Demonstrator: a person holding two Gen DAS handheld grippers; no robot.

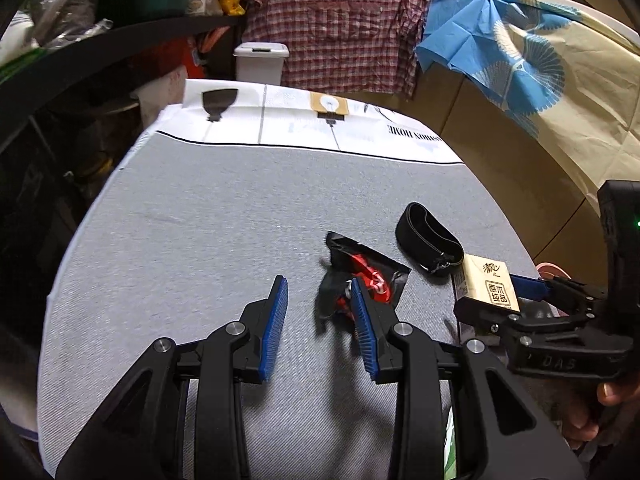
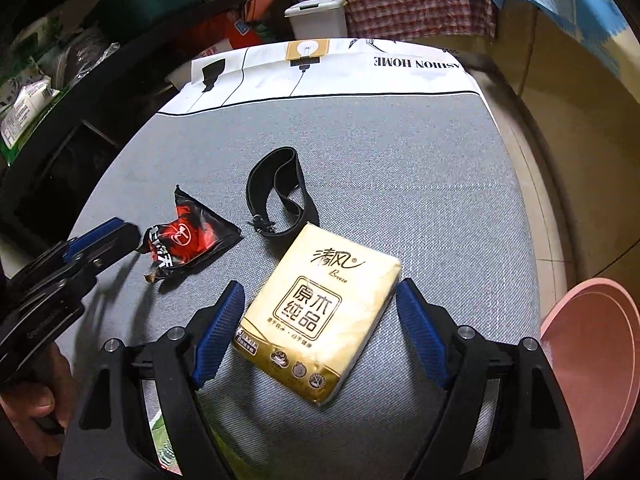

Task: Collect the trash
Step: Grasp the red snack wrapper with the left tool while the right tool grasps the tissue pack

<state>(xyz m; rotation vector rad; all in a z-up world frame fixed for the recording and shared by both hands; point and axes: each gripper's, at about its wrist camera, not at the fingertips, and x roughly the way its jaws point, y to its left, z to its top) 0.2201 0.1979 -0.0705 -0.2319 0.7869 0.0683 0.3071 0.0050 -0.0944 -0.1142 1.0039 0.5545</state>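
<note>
A crumpled black and red snack wrapper (image 1: 372, 272) lies on the grey tablecloth (image 1: 200, 220). My left gripper (image 1: 318, 280) hovers low at its near left edge, jaws apart; the wrapper's dark blurred end lies under the gap and no pad presses on it. In the right wrist view the wrapper (image 2: 192, 240) sits just right of the left gripper's fingertips (image 2: 132, 234). A cream and gold tissue pack (image 2: 320, 312) lies flat between the wide jaws of my right gripper (image 2: 320, 285). Its blue pads stand clear on both sides.
A black strap loop (image 2: 280, 196) lies just beyond the tissue pack. A pink basin (image 2: 592, 360) sits off the table's right edge. A white lidded bin (image 1: 260, 62) stands past the far edge, dark shelves to the left. A hand (image 1: 612, 392) holds the right gripper.
</note>
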